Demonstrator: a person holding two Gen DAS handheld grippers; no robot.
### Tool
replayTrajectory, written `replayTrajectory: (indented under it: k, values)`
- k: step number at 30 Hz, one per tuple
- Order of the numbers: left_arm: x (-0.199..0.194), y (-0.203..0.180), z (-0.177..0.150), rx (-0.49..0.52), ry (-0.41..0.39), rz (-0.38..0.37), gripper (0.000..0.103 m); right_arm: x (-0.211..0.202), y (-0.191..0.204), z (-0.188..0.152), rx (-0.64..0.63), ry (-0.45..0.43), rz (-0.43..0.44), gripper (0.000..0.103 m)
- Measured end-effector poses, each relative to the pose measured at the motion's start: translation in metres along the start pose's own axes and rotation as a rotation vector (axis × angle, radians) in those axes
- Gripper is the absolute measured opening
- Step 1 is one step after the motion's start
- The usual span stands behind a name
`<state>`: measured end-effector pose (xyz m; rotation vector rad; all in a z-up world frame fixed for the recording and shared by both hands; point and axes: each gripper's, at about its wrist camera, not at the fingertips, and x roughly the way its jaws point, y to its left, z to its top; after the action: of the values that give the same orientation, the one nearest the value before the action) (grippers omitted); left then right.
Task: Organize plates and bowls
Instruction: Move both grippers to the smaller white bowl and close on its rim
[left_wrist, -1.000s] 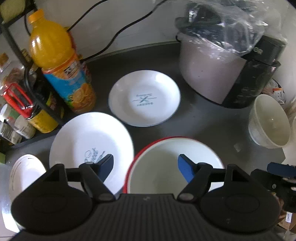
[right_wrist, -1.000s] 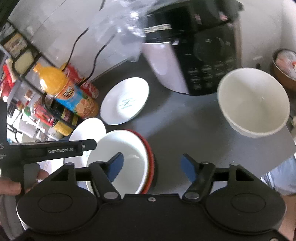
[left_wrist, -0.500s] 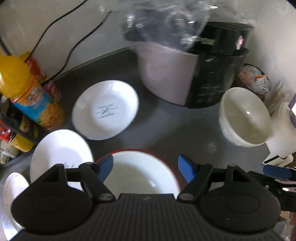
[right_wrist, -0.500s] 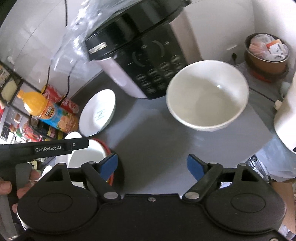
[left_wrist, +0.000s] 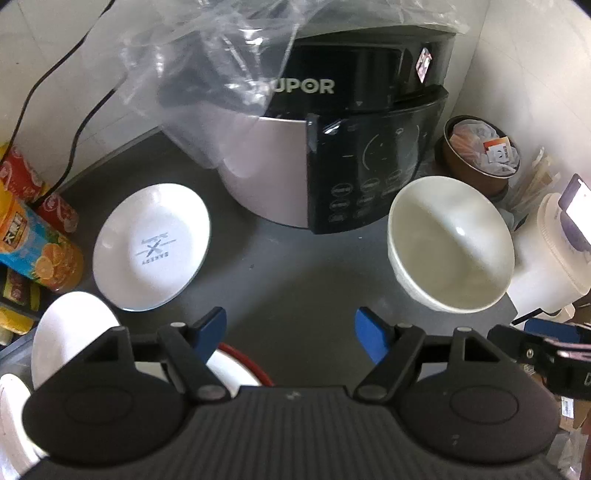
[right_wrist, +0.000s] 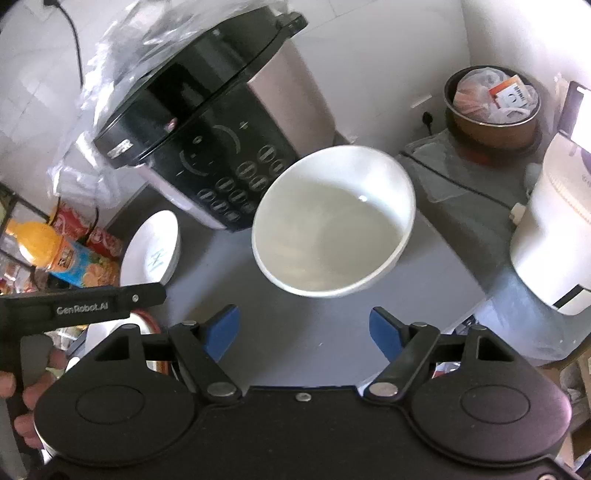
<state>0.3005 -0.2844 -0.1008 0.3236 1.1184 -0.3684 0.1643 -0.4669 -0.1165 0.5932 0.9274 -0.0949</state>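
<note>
A deep white bowl stands on the grey counter in front of the rice cooker; it also shows in the left wrist view. My right gripper is open and empty, just short of the bowl. My left gripper is open and empty over bare counter. A white shallow plate with a printed logo lies to the left. A red-rimmed bowl sits under the left fingers, beside a white plate and another white dish.
A black and pink rice cooker under a plastic bag stands at the back. An orange juice bottle and red cans are at the left. A brown pot and a white appliance are at the right.
Both grippers have swung right, from over the red-rimmed bowl and plates toward the deep white bowl. The white bowl is now centred ahead of my right gripper. Jaws stay open.
</note>
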Motion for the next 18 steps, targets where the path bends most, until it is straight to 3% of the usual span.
replayTrajectory:
  k: [12, 18]
  values:
    - [0.019, -0.012, 0.019, -0.013, 0.031, -0.042, 0.076, 0.015, -0.013, 0.021, -0.028, -0.014, -0.075, 0.071]
    - [0.027, -0.026, 0.03, -0.007, 0.019, -0.058, 0.076, 0.03, -0.026, 0.027, 0.018, 0.022, -0.063, 0.055]
